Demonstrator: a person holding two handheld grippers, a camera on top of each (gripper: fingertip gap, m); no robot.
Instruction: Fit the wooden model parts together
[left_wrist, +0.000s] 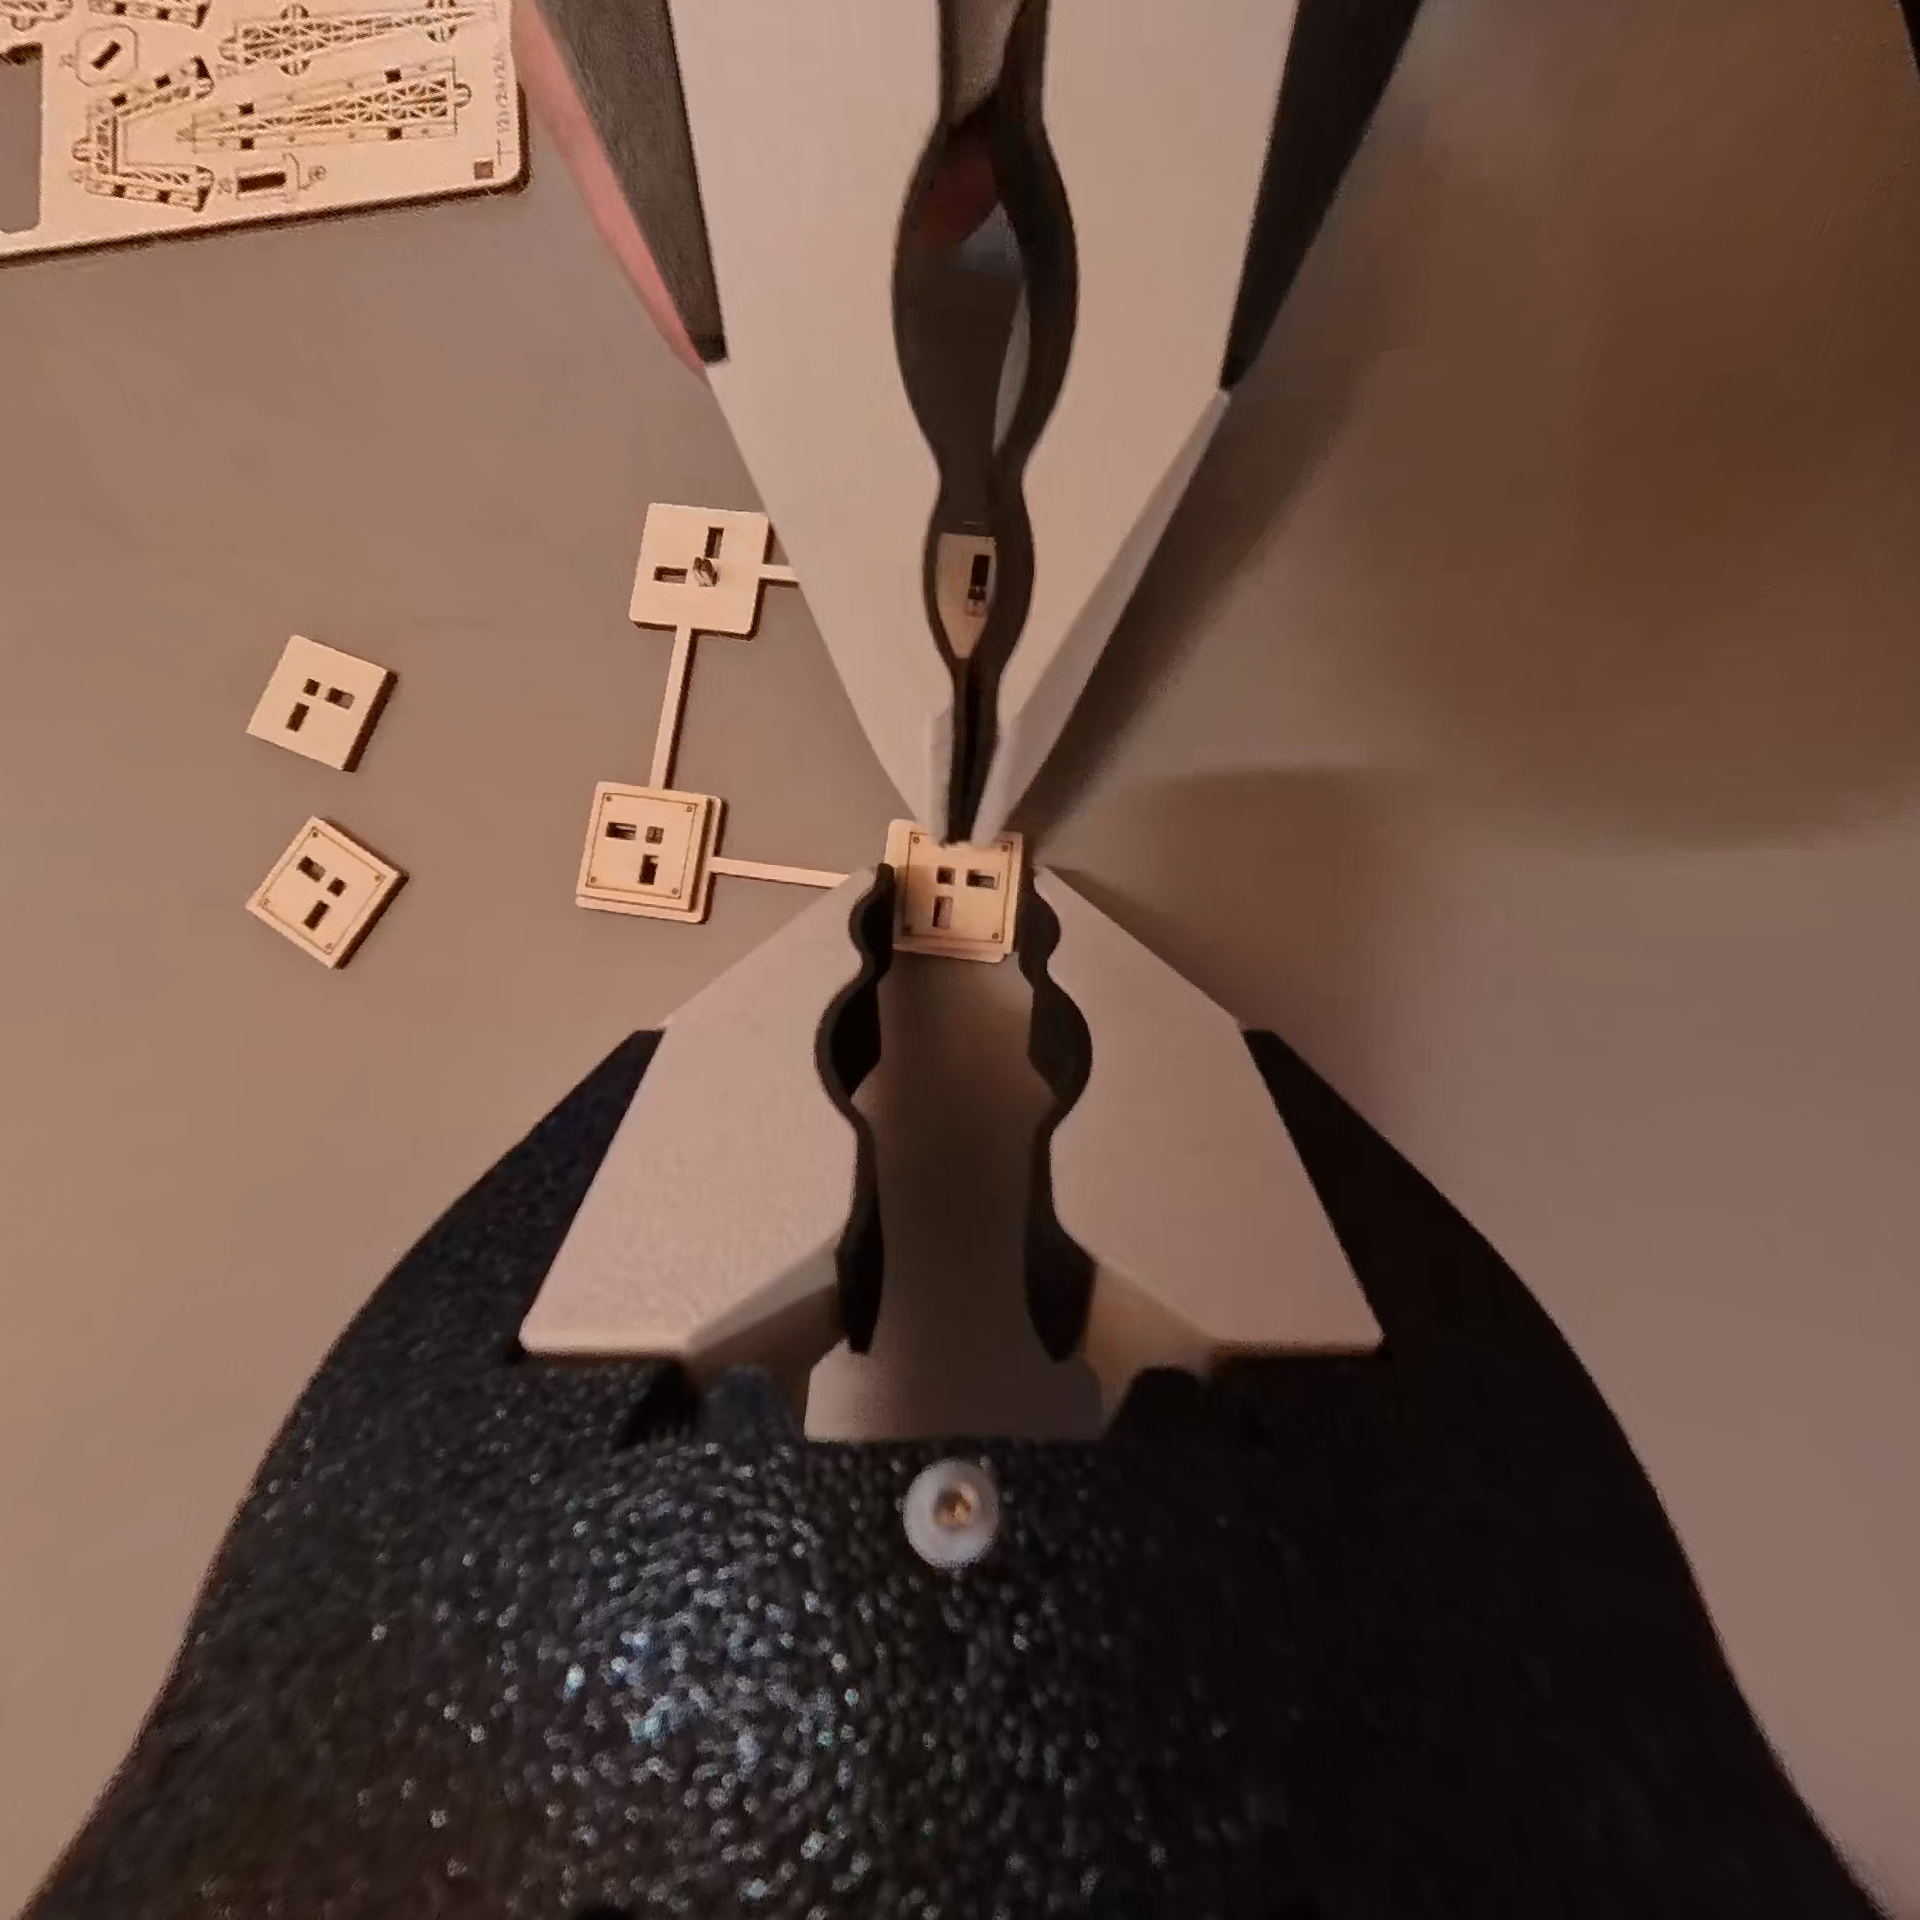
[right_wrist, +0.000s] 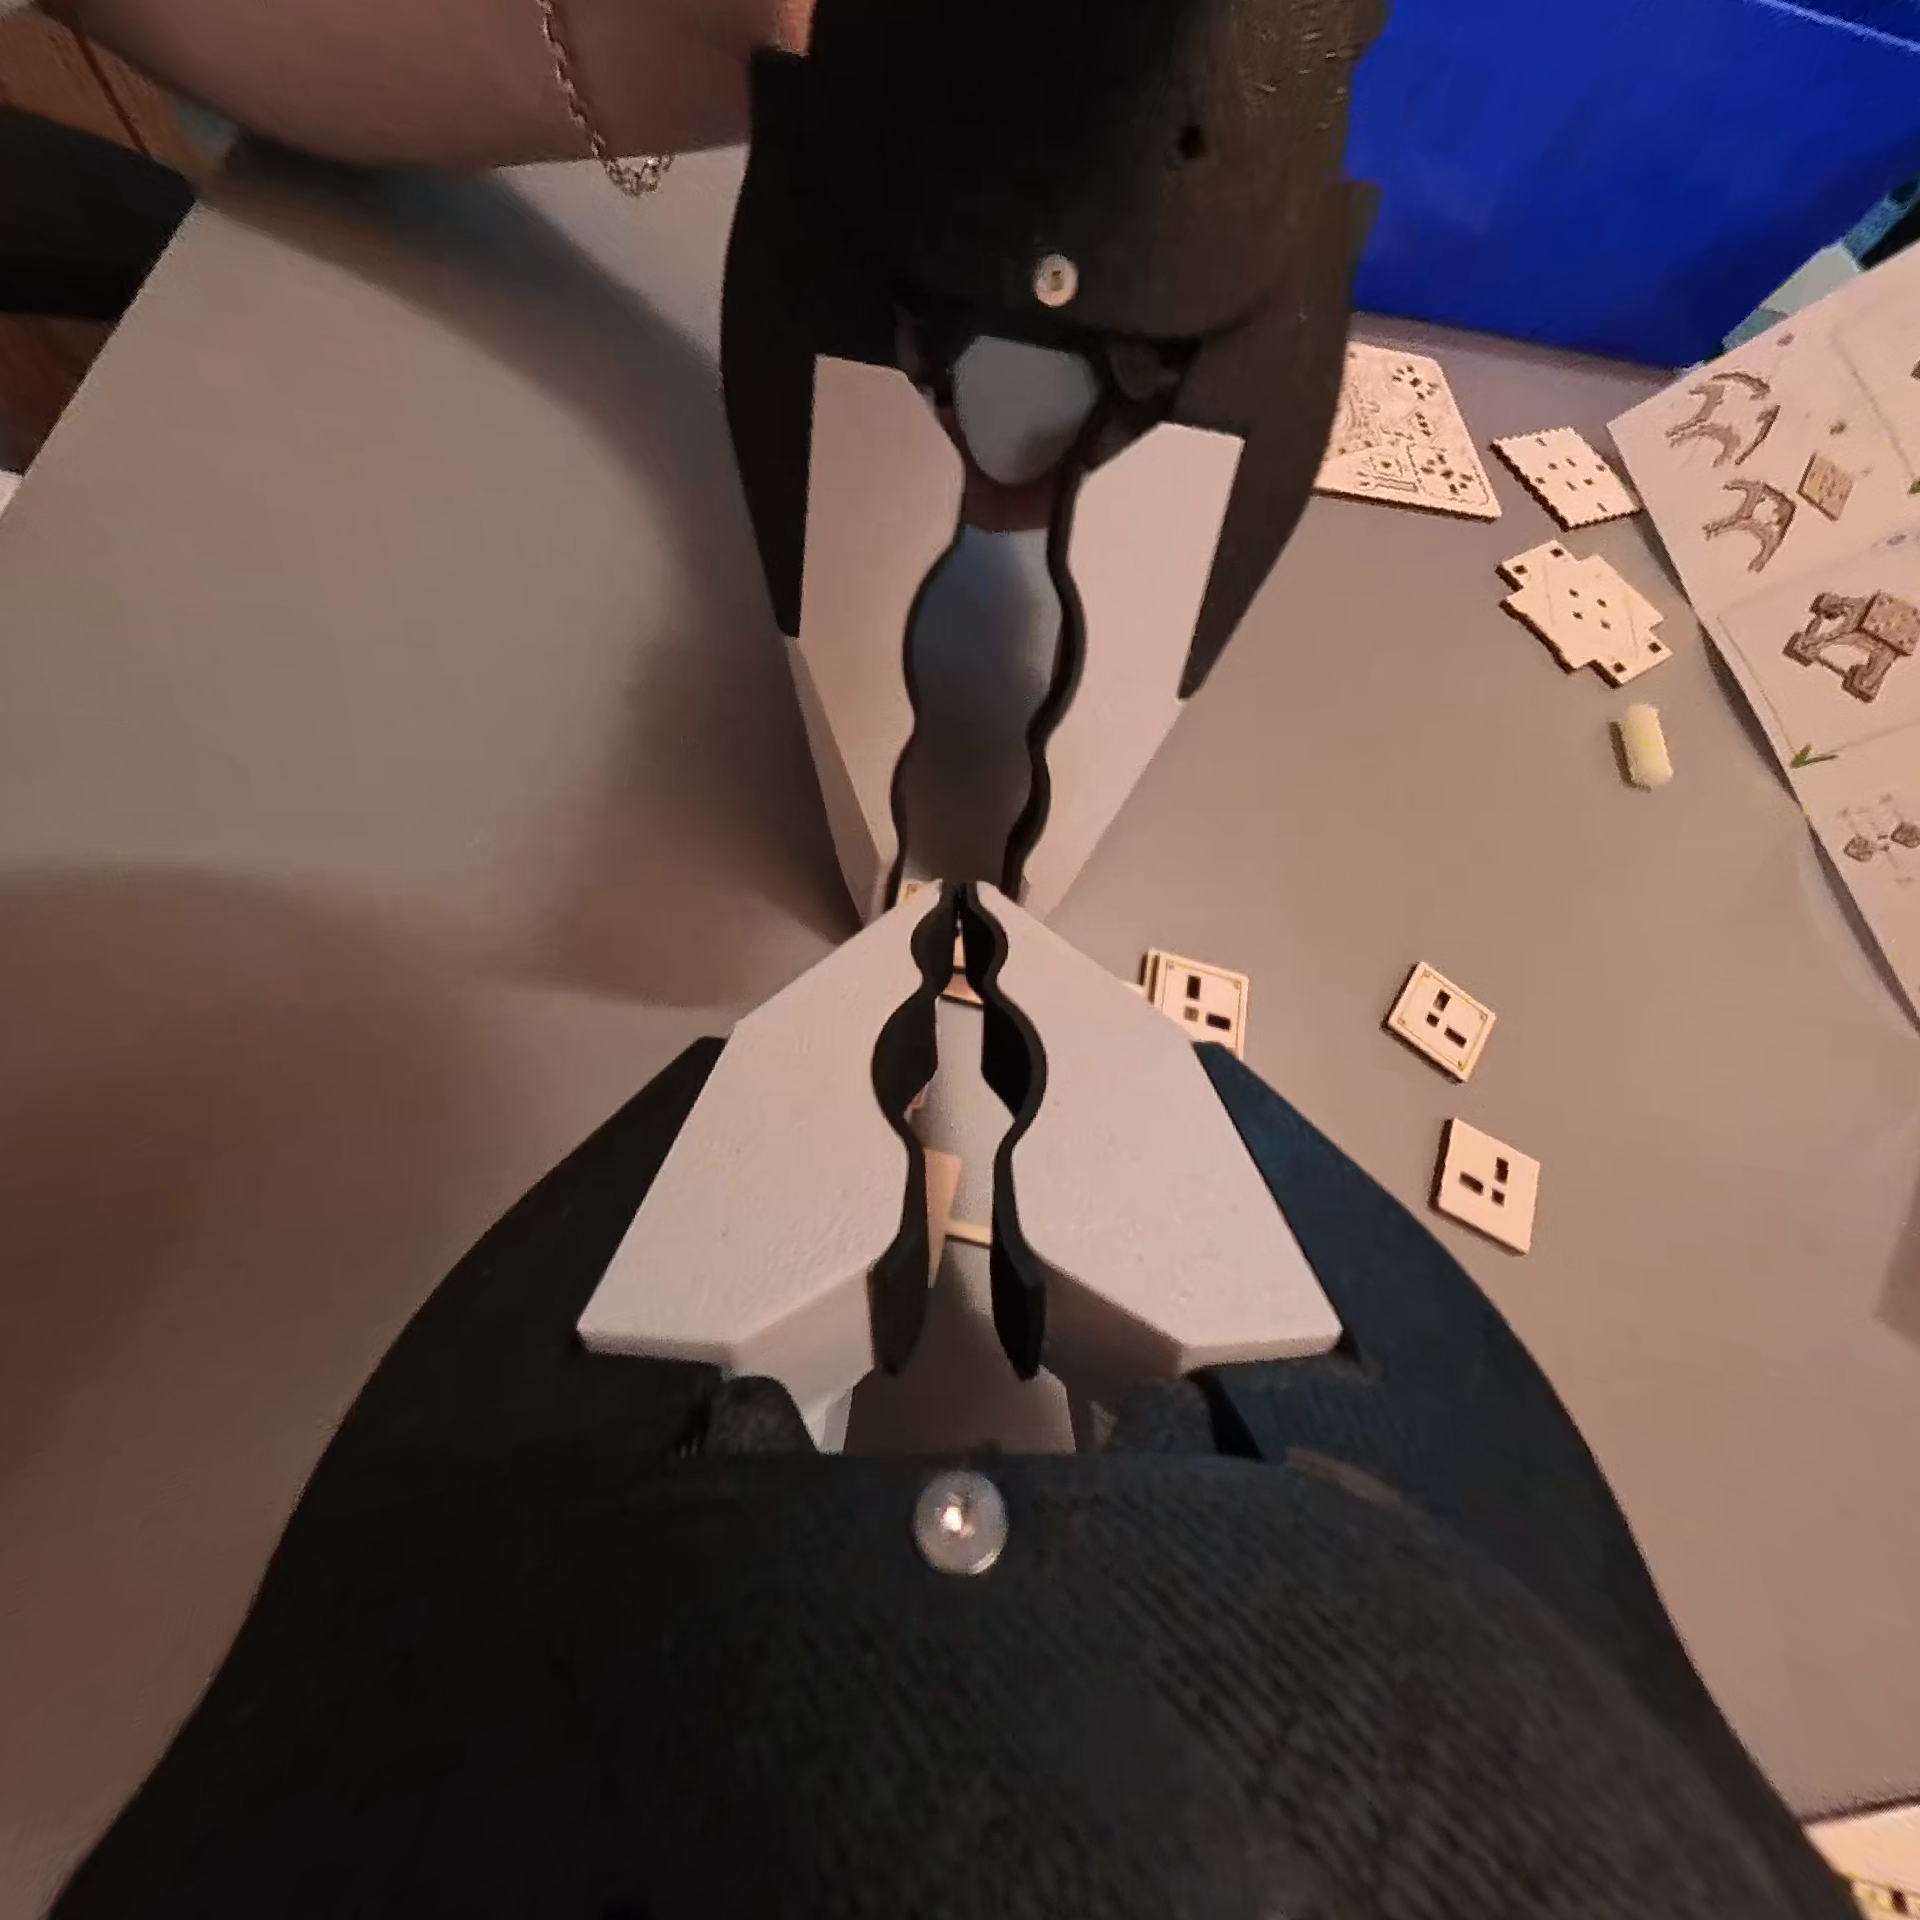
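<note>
- Left gripper (left_wrist: 956, 883) is sitting with jaws apart around a corner tile (left_wrist: 956, 896) of the frame (left_wrist: 665, 717).
- Right gripper (right_wrist: 961, 909) is pinching shut at that tile's far edge; what it grips is hidden.
- Two loose tiles (left_wrist: 324, 798) are lying clear on the grey table (left_wrist: 312, 1143).

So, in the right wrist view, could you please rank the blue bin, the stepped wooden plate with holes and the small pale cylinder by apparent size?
1. Blue bin, by far the largest, though cut off by the frame.
2. Stepped wooden plate.
3. Pale cylinder, the smallest.
All three lie far from the camera, so the order seems safe.
</note>
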